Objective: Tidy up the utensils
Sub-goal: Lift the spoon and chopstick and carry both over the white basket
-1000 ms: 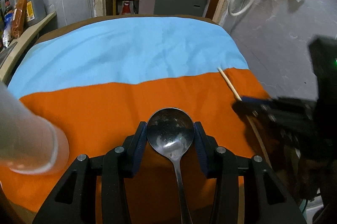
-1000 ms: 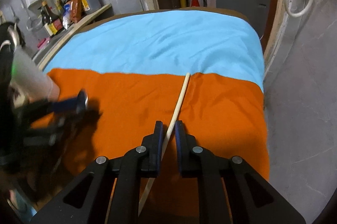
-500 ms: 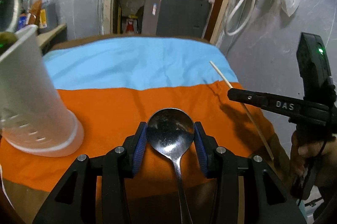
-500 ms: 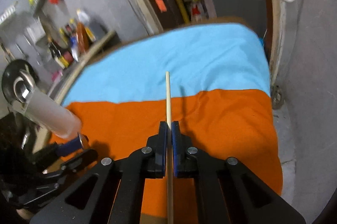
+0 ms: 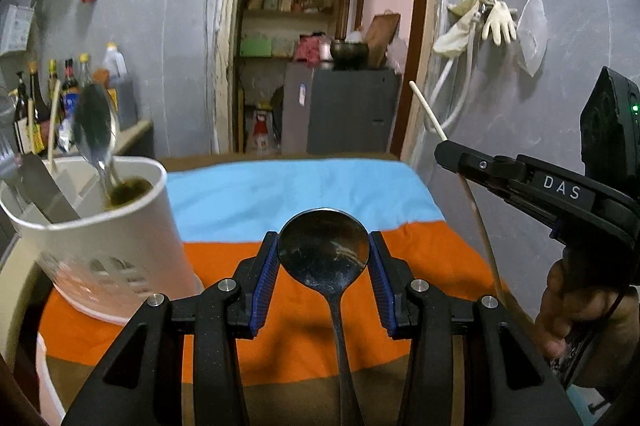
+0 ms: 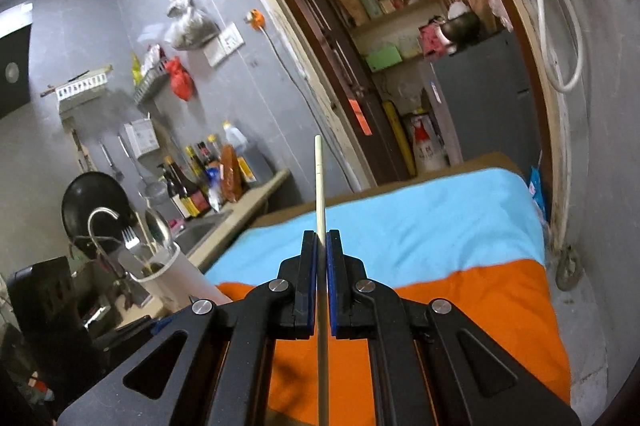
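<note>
Steel spoon (image 5: 323,250), 1 item: bowl clamped between the blue pads of the left hand-held gripper (image 5: 323,258), handle running back under the tool, held above the orange-and-blue cloth (image 5: 304,194) on the worktop.

Wooden chopstick (image 6: 320,194), 1 item: pinched between the closed jaws of the right hand-held gripper (image 6: 321,258), long end pointing up and forward, clear of the cloth.

White utensil holder (image 5: 100,226), 1 item: stands at the left edge of the cloth, just beside the left hand-held gripper; already contains another spoon (image 5: 94,130), a fork and at least 1 pale stick.

Risks, as judged:
- Spoon is held by its rounded bowl, a smooth convex surface; it may pivot or slip when tilted handle-down toward the holder.
- Holder looks tall and light, near the cloth's edge; a knock from either tool or a snagged handle could tip it.
- Chopstick is gripped part-way along, so its long free end could strike the items already standing in the holder.
- Both tools heading for 1 opening could collide.

View differences:
- Left wrist view shows the holder's rim and contents close, plus the right tool and the person's hand (image 5: 576,310) side-on.
- Right wrist view shows the holder (image 6: 176,278) far left and small, the pinch on the chopstick, and the bottles on a side counter; the held spoon is not visible there.
</note>
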`<action>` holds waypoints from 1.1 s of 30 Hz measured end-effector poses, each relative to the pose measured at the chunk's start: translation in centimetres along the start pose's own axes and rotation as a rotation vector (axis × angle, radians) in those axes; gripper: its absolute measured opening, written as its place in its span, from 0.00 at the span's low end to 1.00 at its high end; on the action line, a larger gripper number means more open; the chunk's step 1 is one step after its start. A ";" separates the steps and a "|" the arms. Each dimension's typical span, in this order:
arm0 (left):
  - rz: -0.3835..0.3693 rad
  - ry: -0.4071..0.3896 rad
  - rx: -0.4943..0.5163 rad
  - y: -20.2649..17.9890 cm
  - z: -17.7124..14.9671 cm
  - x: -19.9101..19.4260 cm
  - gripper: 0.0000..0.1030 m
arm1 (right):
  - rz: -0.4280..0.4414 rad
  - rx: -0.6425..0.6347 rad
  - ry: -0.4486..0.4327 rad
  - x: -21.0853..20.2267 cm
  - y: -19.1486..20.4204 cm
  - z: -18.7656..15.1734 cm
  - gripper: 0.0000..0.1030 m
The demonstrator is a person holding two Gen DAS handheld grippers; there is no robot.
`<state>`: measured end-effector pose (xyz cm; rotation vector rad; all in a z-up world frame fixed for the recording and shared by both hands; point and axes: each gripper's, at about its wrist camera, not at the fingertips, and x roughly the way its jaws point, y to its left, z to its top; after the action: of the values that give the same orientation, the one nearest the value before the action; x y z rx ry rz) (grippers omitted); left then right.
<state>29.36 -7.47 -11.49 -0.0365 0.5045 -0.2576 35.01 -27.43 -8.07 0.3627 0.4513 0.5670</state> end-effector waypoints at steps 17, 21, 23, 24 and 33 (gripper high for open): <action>0.056 -0.106 -0.016 3.5 6.0 -7.0 0.37 | 0.085 -0.142 -0.202 0.5 7.0 3.8 0.03; 0.073 -0.126 -0.034 4.8 7.5 -9.0 0.37 | 0.112 -0.185 -0.238 0.8 9.6 4.3 0.03; 0.086 -0.140 -0.037 5.5 8.2 -10.0 0.37 | 0.130 -0.193 -0.248 1.0 10.7 4.6 0.03; 0.091 -0.146 -0.039 5.9 8.4 -10.5 0.37 | 0.149 -0.196 -0.255 1.2 11.4 4.8 0.03; 0.095 -0.189 -0.152 12.6 11.4 -14.8 0.37 | 0.290 -0.145 -0.291 4.1 15.3 6.0 0.03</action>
<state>25.35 8.16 4.26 -0.1830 0.3353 -0.1207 34.56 -14.19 2.57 0.3674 0.0760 0.8100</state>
